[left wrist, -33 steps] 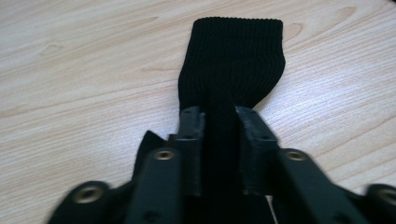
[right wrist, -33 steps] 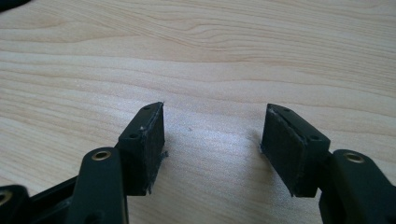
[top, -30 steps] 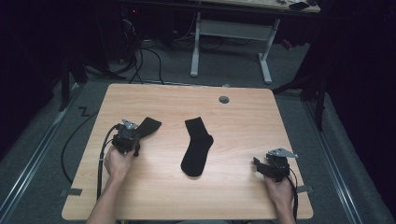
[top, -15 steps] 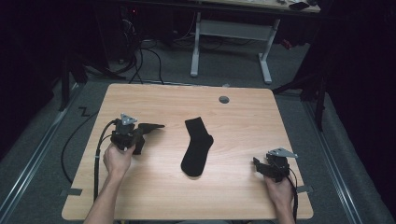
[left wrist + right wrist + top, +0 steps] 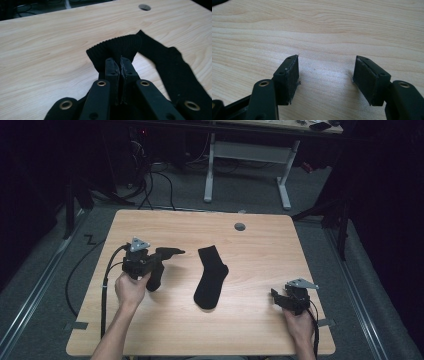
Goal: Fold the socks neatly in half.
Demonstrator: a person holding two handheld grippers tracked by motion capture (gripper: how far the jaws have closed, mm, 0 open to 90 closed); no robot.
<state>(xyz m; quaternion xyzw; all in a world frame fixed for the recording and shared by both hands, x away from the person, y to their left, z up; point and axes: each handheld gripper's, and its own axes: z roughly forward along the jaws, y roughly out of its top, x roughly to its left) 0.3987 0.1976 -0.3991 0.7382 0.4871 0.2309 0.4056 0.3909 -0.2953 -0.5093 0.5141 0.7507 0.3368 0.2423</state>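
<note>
My left claw [image 5: 161,254] is pinched on the ribbed cuff of a black sock [image 5: 120,48], jaws pressed together with the knit bunched between them, so the cuff rides up off the tabletop [image 5: 150,222] while the rest hangs below my hand; gripping at the cuff should let the sock drape straight rather than crumple. The second sock [image 5: 210,276] lies flat near the middle of the tabletop, just to the right of the held one. My right claw [image 5: 325,80] rests low at the near right corner, jaws spread and empty over bare wood, well apart from both socks, probably waiting to help.
</note>
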